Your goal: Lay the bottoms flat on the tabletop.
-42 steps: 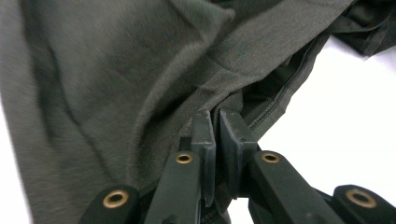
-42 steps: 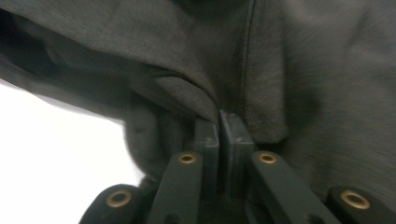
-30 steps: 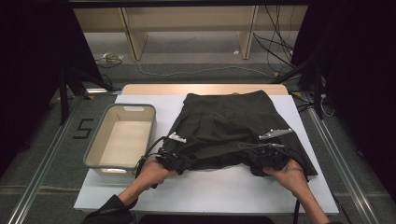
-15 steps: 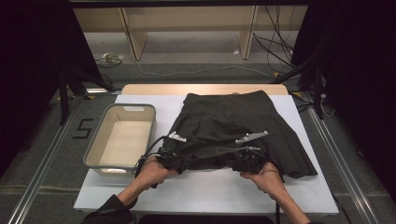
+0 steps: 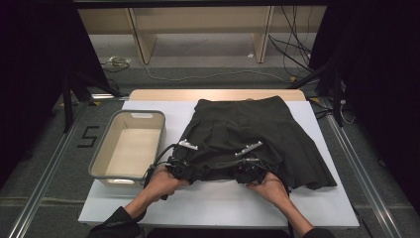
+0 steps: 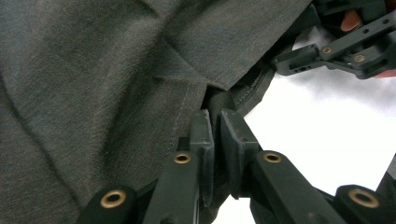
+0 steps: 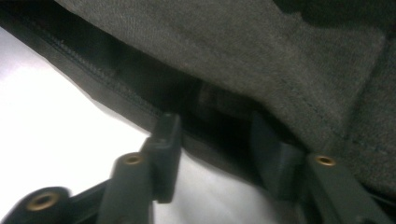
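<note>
Left claw (image 6: 217,140) pinches skirt (image 5: 247,134) hem; right claw (image 7: 217,154) spread astride the hem just ahead, closing.

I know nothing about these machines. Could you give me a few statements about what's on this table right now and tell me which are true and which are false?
1. The dark skirt lies spread on the white table. True.
2. The beige bin holds folded clothes. False: it is empty.
3. The left gripper has its jaws closed on the skirt's hem. True: a fold of cloth is pinched between them.
4. The right gripper is far from the skirt, over the bin. False: it is at the skirt's near hem, jaws apart, with the cloth edge lying between them.
5. The bin stands to the right of the skirt in the high view. False: it stands to the left.
</note>
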Demonstrator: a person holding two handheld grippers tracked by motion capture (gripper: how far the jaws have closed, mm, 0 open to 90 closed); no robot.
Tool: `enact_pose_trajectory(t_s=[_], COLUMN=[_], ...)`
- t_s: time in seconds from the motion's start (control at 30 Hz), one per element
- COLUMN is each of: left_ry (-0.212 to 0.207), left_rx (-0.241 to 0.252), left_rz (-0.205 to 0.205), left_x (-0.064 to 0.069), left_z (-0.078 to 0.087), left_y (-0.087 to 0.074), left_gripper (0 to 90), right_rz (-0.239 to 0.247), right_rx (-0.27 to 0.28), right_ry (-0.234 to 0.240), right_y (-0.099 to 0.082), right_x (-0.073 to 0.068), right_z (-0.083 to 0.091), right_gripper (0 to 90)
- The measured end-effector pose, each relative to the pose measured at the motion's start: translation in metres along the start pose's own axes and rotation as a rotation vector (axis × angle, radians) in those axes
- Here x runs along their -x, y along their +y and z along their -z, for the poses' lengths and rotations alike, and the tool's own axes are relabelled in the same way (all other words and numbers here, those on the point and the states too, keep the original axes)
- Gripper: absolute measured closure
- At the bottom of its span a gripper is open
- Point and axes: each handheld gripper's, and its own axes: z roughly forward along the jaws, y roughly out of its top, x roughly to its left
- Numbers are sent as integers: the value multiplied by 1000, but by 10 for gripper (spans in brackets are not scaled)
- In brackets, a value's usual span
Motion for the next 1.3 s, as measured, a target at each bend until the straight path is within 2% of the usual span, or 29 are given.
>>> enact_pose_trajectory(t_s=[0.17, 0.27, 0.43, 0.7, 0.9, 1.0, 1.07, 1.17, 1.3], left_ry=[-1, -6, -8, -18, -33, -42, -50, -58, -61], left_rx=[-3, -1, 6, 15, 3, -12, -26, -44, -69], left_rz=[1, -3, 5, 2, -10, -13, -30, -51, -80], left_x=[0, -1, -3, -3, 1, 4, 7, 13, 20], left_z=[0, 1, 3, 7, 7, 5, 4, 1, -4], left_y=[0, 0, 0, -1, -6, -11, -13, -16, -20], left_gripper=[803, 789, 788, 781, 775, 775, 772, 768, 765], right_rz=[27, 31, 15, 18, 41, 46, 42, 33, 53], right_rx=[1, -2, -6, 22, 15, 17, 16, 7, -24], right_ry=[6, 19, 57, 98, 107, 109, 114, 118, 105], right_y=[1, 1, -1, -21, -37, -43, -47, -51, -53], right_x=[-5, -6, -1, 4, -1, -1, -1, -1, -5], right_z=[0, 0, 7, 42, 57, 62, 63, 61, 54], right_gripper=[794, 875, 892, 894, 894, 894, 894, 892, 878])
